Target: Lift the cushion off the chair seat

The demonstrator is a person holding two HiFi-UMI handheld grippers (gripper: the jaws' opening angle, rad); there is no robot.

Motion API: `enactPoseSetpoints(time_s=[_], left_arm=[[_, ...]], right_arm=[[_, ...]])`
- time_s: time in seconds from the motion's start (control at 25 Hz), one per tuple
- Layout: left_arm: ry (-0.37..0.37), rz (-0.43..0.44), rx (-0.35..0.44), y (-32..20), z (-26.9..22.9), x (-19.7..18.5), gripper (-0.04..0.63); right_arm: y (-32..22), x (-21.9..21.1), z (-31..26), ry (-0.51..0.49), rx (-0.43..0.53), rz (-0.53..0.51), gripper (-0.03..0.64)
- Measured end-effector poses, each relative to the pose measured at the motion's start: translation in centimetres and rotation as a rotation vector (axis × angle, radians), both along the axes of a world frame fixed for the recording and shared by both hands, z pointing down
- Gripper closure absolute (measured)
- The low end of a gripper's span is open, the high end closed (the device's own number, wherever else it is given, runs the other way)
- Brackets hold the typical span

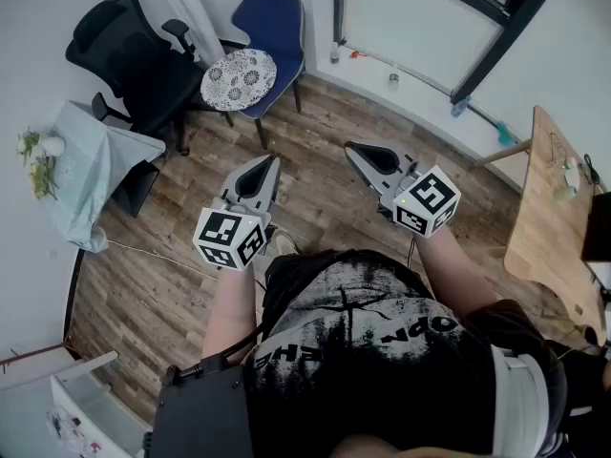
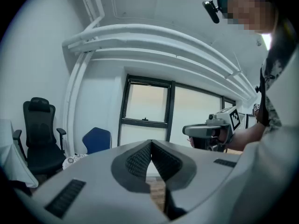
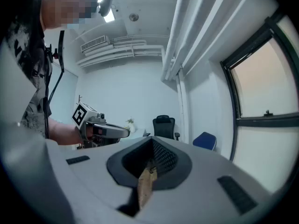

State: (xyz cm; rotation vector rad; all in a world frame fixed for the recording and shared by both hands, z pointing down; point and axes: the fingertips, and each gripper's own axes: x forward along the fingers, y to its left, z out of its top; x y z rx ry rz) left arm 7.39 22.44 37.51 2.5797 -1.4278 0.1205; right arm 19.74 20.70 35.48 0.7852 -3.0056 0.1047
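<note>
I judge the approach not yet begun: my left tool and right tool are closed and empty. Next I must reach the cushion on the chair and open up.

Wood-plank floor, white walls, dark-framed windows. Black office chair far left, wooden table right, ceiling light lit.

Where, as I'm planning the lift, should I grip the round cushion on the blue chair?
The cushion lies flat on the blue chair; its backrest blocks the rear and a black office chair crowds one side. So probably pinch the front rim, coming from the open front.
</note>
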Motion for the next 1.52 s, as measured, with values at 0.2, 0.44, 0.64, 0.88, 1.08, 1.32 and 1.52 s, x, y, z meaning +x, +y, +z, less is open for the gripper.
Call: enactPoseSetpoints(time_s=[0.2,0.44,0.64,0.88,1.08,1.32,1.52], left_arm=[[-0.005,-0.008,-0.002,-0.3,0.1,-0.2,0.583],[-0.006,-0.005,-0.014,0.0,0.4,0.5,0.583],[-0.005,-0.011,-0.018,0.3,0.4,0.4,0.583],[-0.016,-0.023,-0.032,0.1,1.1,-1.0,0.583],[-0.002,-0.028,-0.046,-1.0,1.9,-3.0,0.583],[-0.005,-0.020,-0.065,-4.0,3.1,-6.6,0.583],[-0.006,0.012,-0.095,-7.3,3.9,-10.6,0.583]], right_arm=[[-0.1,0.2,0.2,0.005,-0.009,-0.009,0.606],[0.3,0.4,0.2,-0.010,-0.021,-0.017,0.606],[0.2,0.4,0.2,-0.037,-0.047,-0.024,0.606],[-0.5,-0.9,0.8,-0.042,-0.050,-0.023,0.606],[-1.8,-2.9,1.3,-0.037,-0.062,-0.032,0.606],[-4.7,-6.6,1.9,-0.021,-0.066,-0.022,0.606],[-7.5,-10.6,3.1,-0.018,-0.085,-0.003,0.606]])
